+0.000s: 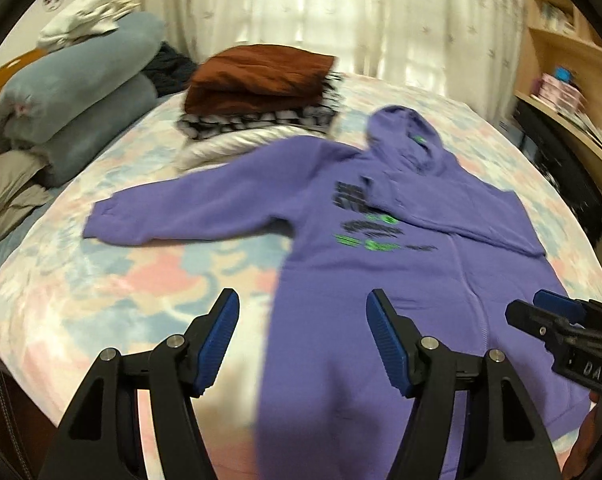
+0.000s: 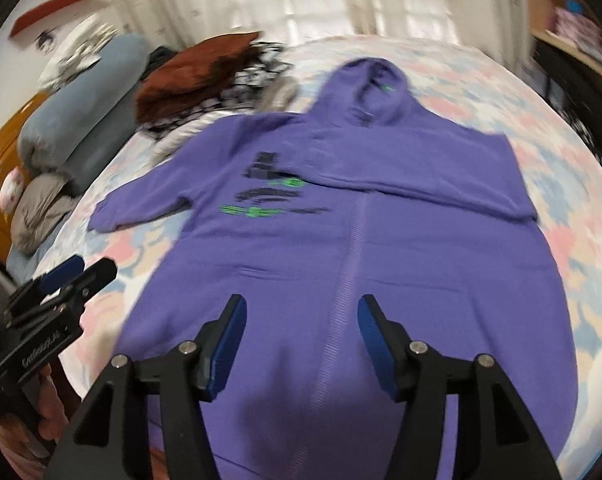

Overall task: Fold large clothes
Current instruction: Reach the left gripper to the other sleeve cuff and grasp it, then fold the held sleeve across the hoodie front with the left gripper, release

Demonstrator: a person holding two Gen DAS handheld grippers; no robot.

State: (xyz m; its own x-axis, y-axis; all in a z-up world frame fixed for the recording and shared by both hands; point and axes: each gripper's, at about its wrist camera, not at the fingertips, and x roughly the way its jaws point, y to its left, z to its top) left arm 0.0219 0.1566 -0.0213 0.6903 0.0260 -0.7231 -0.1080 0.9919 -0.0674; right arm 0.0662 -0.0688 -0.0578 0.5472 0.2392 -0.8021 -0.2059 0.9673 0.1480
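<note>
a: what is laid out, from the biggest thing down?

b: one bed (image 1: 101, 300) with a pastel flowered cover is seen, and spread over its near half is one purple hoodie (image 2: 341, 280), printed side up, hood pointing toward the curtains (image 1: 341, 12). its right sleeve is already folded across the chest; the left sleeve (image 1: 173, 208) is stretched out flat toward the rolled bedding. behind it one stack of folded clothes (image 1: 257, 92) is counted — a rust-brown piece on top, a black-and-white patterned one under it, something pale at the bottom.

a: and how is the hoodie expected to handle?

b: it is judged soft, thick and limp, fairly heavy for a garment. it would sag between two holds and drag on the cover rather than slide. the outstretched sleeve is best taken at the cuff and near the shoulder seam, the body later at the hem corners, so that each fold is carried over as one layer.

a: the grippers?

b: two are counted. the left gripper (image 1: 303, 340) is held above the hoodie's left edge, blue pads spread apart, nothing between them. the right gripper (image 2: 301, 340) is held over the lower body of the hoodie, likewise parted and empty. no cloth is pinched by either — both views are blurred.
</note>
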